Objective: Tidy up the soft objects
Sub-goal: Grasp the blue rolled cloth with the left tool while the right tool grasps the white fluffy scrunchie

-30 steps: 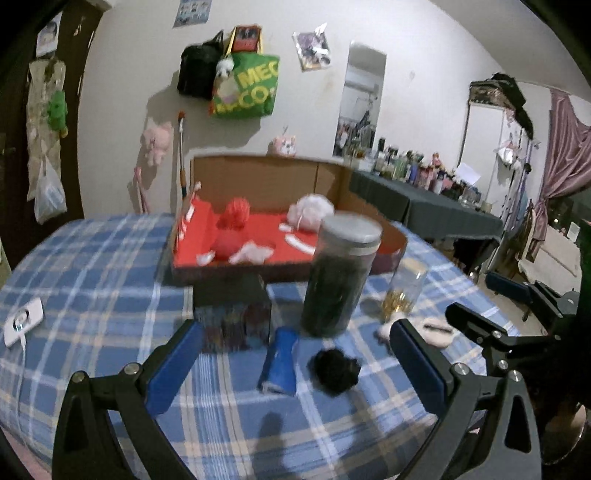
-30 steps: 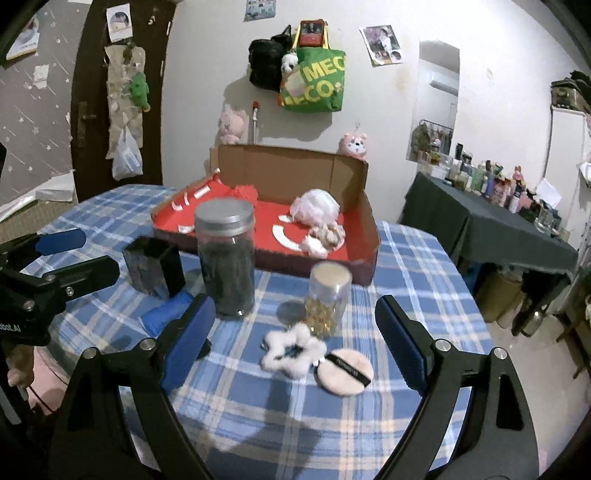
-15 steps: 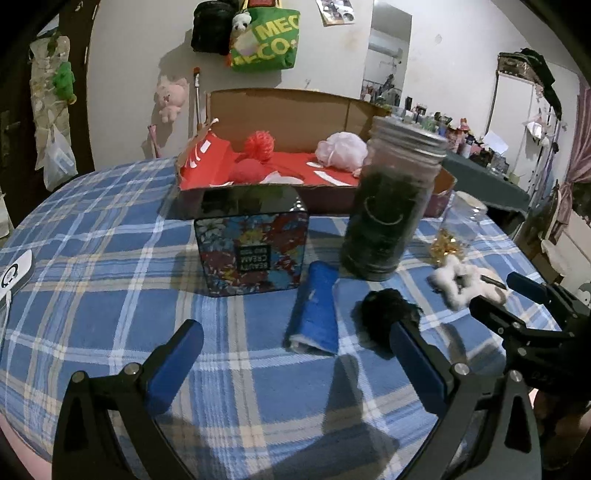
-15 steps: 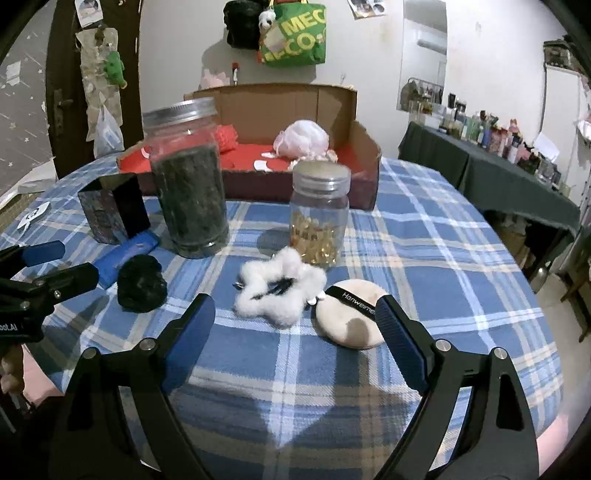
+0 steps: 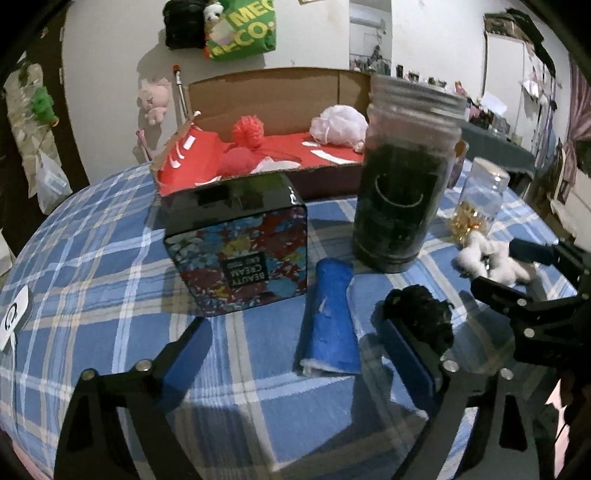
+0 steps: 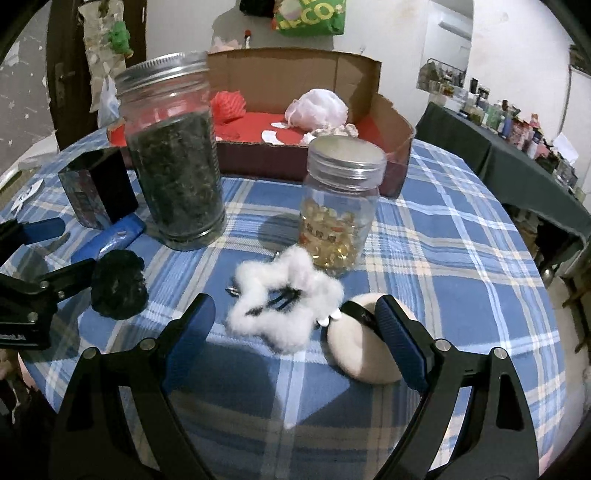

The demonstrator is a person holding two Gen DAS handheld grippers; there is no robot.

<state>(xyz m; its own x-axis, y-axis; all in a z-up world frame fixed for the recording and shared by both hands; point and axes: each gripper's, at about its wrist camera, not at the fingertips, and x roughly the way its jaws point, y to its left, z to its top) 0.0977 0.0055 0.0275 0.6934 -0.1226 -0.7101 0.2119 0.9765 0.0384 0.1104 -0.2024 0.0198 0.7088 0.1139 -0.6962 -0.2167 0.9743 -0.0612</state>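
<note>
While both grippers gape wide, white star-shaped fluffy clip (image 6: pixel 286 304) lies flat between right gripper (image 6: pixel 295 336) fingers.

Blue plaid tablecloth (image 5: pixel 92 236) covers round table. Tall jar (image 6: pixel 173 155) of dark contents, metal lid, upright. Small clear jar (image 6: pixel 341 199) of golden capsules just right of it. Floral "BEAUTY CREAM" tin (image 5: pixel 240 251) left of tall jar. Green tote bag (image 5: pixel 243 33) on wall; cluttered dark side table (image 6: pixel 517 147) at right.
</note>
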